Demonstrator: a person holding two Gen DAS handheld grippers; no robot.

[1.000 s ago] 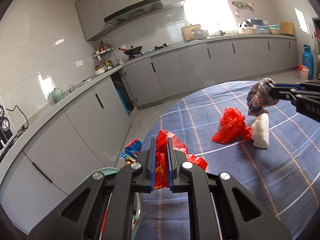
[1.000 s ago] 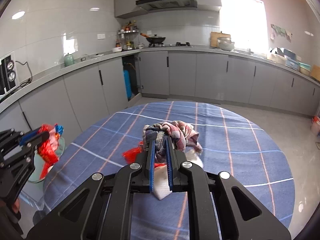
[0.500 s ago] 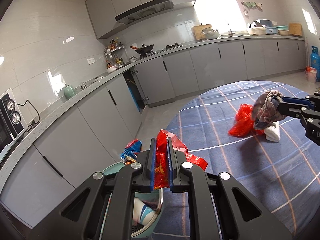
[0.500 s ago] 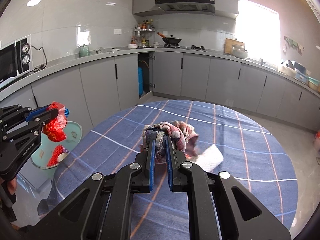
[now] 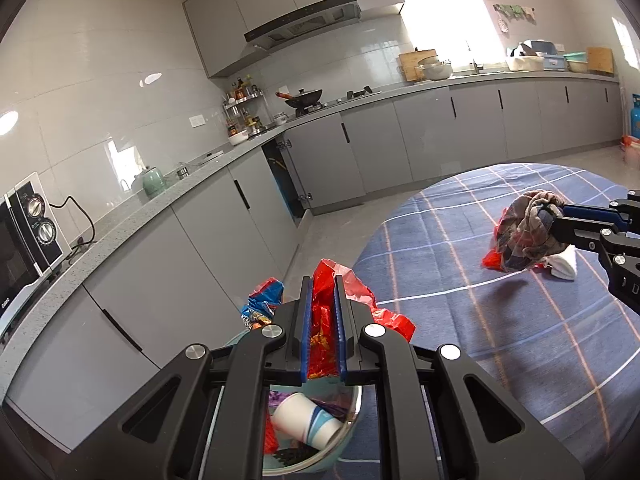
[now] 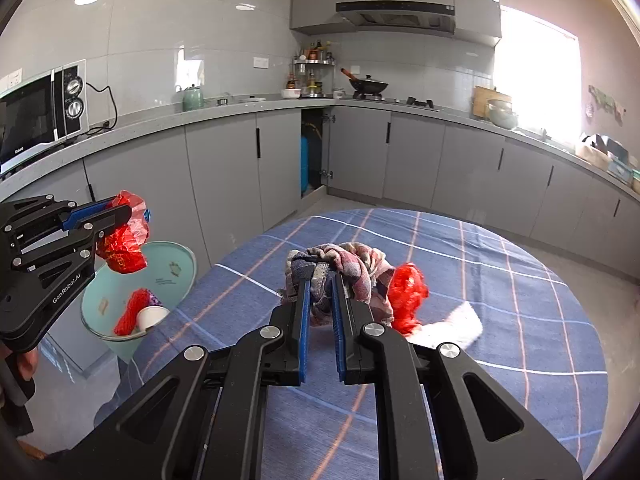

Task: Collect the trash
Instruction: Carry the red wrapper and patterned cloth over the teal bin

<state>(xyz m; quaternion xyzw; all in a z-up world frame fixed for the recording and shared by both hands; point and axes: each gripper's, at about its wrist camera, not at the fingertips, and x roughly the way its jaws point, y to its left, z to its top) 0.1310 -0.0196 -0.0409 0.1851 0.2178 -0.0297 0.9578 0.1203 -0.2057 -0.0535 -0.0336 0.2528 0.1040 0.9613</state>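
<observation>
I have the left gripper closed tight on a red snack wrapper; the crumpled foil fills the narrow slot between the blue pads and spills out past the tips to the right. From the right wrist view, that gripper hangs above and just beside the pale green trash bin, off the left edge of the desk; the wrapper dangles over the bin's rim. The bin holds a white paper cup lying on its side and some red netting; a blue and red packet shows just beyond the left fingers, and I cannot tell what it rests on.

My right gripper is clamped on a bundled plaid rag, the fingers nearly together with cloth pinched between them; seen from the left wrist, the rag is clear of the desk with its shadow on the cloth below it.

The desk is round, under a blue checked cover; a red plastic bag and a white wad of paper lie on it just behind the rag, touching each other. A hand grips the left handle at the frame's edge.
</observation>
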